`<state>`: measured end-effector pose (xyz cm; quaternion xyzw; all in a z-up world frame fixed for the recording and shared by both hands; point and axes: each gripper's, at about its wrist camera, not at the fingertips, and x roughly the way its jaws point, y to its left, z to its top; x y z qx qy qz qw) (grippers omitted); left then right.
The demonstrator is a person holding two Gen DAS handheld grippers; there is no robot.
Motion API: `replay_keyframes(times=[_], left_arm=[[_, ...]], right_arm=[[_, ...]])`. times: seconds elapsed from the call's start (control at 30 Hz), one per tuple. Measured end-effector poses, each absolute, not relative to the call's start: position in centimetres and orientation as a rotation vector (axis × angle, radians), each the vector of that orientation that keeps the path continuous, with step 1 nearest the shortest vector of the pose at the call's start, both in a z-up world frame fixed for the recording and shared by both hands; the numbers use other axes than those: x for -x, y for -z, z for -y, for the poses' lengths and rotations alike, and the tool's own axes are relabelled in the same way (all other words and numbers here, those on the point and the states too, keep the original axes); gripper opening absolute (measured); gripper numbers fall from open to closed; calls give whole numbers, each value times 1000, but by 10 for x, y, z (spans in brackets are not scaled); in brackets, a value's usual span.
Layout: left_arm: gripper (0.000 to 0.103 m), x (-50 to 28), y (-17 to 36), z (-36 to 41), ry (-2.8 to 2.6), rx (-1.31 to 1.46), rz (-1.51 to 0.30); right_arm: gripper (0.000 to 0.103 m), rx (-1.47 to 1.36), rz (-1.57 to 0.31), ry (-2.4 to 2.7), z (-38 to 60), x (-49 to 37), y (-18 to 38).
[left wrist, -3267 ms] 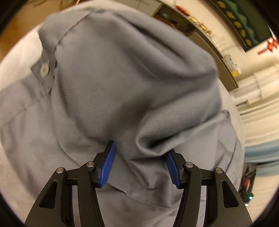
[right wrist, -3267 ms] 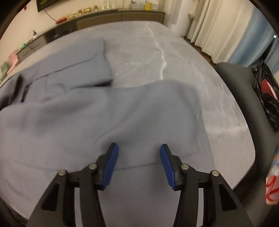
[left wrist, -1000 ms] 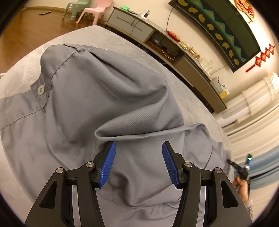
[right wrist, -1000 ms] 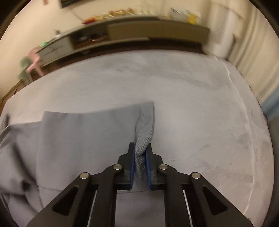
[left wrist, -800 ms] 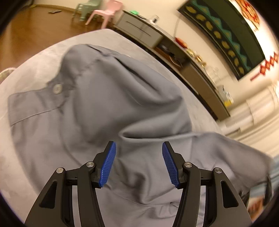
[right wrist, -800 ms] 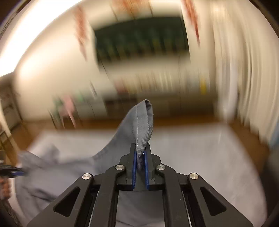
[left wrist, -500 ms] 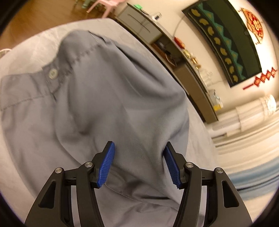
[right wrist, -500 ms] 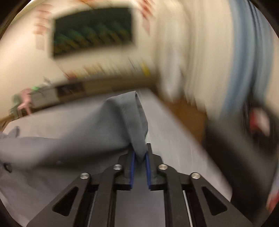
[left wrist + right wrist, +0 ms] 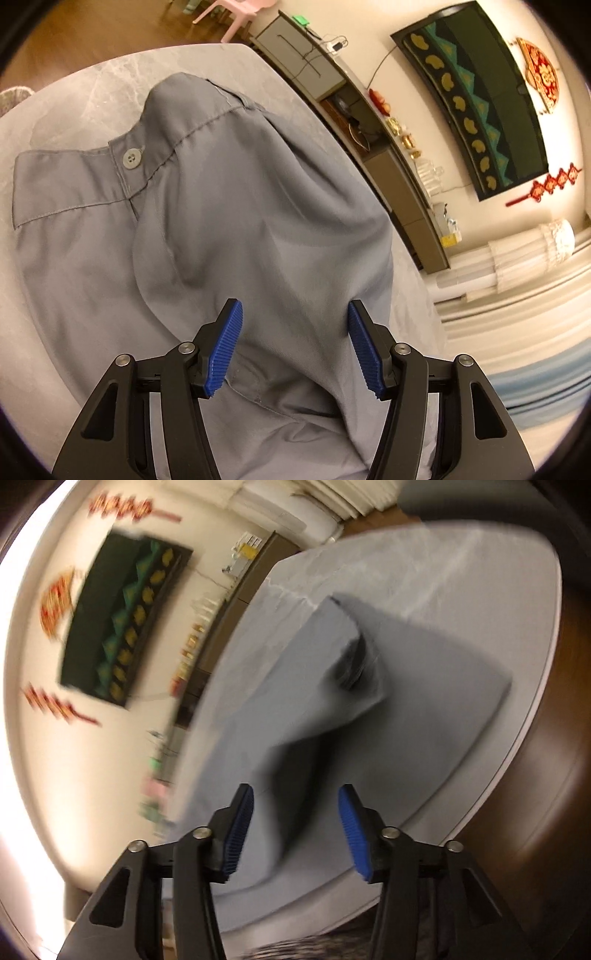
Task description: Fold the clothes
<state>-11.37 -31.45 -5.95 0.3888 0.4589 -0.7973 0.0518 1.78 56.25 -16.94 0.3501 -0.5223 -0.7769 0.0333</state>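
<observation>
Grey trousers (image 9: 229, 206) lie bunched on a grey marbled table (image 9: 122, 77), waistband and button (image 9: 130, 160) at the upper left. My left gripper (image 9: 293, 347) hovers open just over the heaped cloth, blue pads on either side of a fold, not pinching it. The right wrist view is tilted and blurred. There my right gripper (image 9: 297, 832) is open, with nothing between its pads. Beyond it the trouser leg (image 9: 373, 686) lies on the table (image 9: 480, 590), partly doubled over with a dark crease.
A long low cabinet (image 9: 373, 136) with small items runs along the wall beyond the table. A dark patterned panel (image 9: 480, 96) hangs above it. Pale curtains (image 9: 517, 266) hang at the right. A pink chair (image 9: 236, 14) stands on the wooden floor far back. The table's rounded edge (image 9: 532, 720) borders dark floor.
My right gripper was shut on the trouser leg hem and lifted it; now it is open and the cloth has dropped onto the table. The left gripper stayed open over the heap.
</observation>
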Motion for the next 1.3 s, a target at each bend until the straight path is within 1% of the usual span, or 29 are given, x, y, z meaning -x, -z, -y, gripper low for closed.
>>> replay_keyframes(times=[0.07,0.13,0.23,0.3,0.37,0.5,0.53,0.63,0.77,0.83,0.9,0.97,1.07,1.13,1.2,1.27,1.3], left_arm=[[61,112,56,316,2434,-1158,-1382],[61,111,51,314,2458,-1126,-1317],[61,109,44,311,2491,-1095,-1212],[61,106,45,309,2494,-1093,-1193],[61,104,46,307,2488,-1097,-1176],[61,99,53,312,2414,-1090,-1159],[61,98,55,313,2396,-1088,-1157],[61,98,61,319,2374,-1097,-1229],[62,111,70,309,2403,-1203,-1268],[62,120,75,304,2396,-1248,-1266],[62,123,76,303,2389,-1255,-1255],[62,121,75,305,2384,-1244,-1239],[62,112,80,314,2344,-1240,-1313],[62,111,85,317,2323,-1247,-1355],[62,114,84,316,2336,-1249,-1358],[62,120,79,313,2365,-1239,-1334],[62,123,77,311,2383,-1238,-1318]], right_arm=[[59,-961,1735,2345,-557,-22,179],[69,-852,1799,2319,-549,-26,183],[70,-792,1824,2294,-541,-27,187],[70,-755,1836,2288,-541,-26,188],[72,-703,1828,2300,-542,-30,182],[73,-698,1796,2261,-535,-38,172],[73,-706,1775,2267,-531,-38,169],[73,-747,1714,2286,-521,-35,163],[73,-880,1670,2315,-514,-26,160],[73,-988,1703,2321,-514,-24,169],[73,-1031,1730,2327,-516,-25,173],[73,-1052,1666,2406,-515,-27,166],[73,-1147,1582,2518,-515,-24,162],[73,-1204,1603,2529,-521,-18,169],[73,-1254,1617,2537,-526,-9,176],[73,-1252,1594,2550,-526,3,176],[68,-1260,1567,2560,-525,9,175]])
